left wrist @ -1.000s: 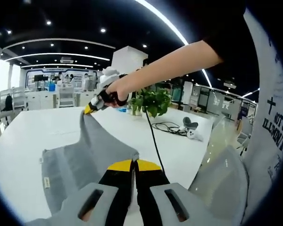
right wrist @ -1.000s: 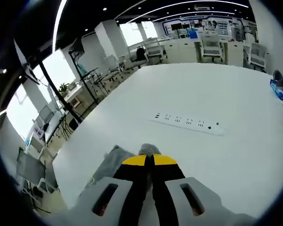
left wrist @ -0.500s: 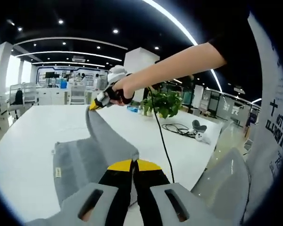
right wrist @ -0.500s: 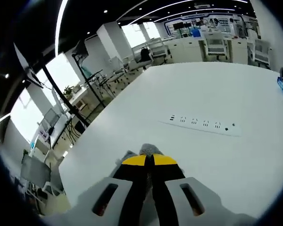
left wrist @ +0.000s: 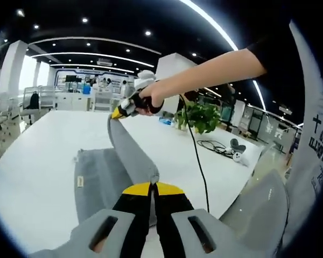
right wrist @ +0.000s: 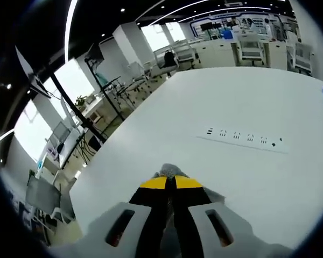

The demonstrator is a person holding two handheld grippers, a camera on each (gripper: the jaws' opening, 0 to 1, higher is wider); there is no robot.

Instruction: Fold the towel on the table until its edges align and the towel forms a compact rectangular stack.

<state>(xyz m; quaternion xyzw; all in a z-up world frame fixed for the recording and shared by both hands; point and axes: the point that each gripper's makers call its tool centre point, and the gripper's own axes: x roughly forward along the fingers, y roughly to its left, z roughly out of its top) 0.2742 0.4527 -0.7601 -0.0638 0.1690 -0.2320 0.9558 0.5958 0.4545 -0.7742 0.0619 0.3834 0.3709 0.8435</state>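
A grey towel [left wrist: 105, 180] lies partly on the white table [left wrist: 37, 145], with one edge lifted into a taut strip between the two grippers. My left gripper [left wrist: 153, 186] is shut on the near corner of the towel. In the left gripper view the right gripper [left wrist: 118, 113], held by a person's hand, is shut on the far corner, raised above the table. In the right gripper view my right gripper [right wrist: 171, 180] is shut, and a small tuft of grey towel [right wrist: 169, 170] pokes out past its tips.
A white power strip [right wrist: 242, 140] lies on the table beyond the right gripper. A potted plant [left wrist: 199, 115], a black cable [left wrist: 215, 146] and a white device [left wrist: 241, 154] sit at the table's far right. Chairs and stands line the table's left edge [right wrist: 97, 140].
Both grippers have carried the held edge across over the flat part of the towel. The lifted strip now stands steeper and the flat part looks narrower.
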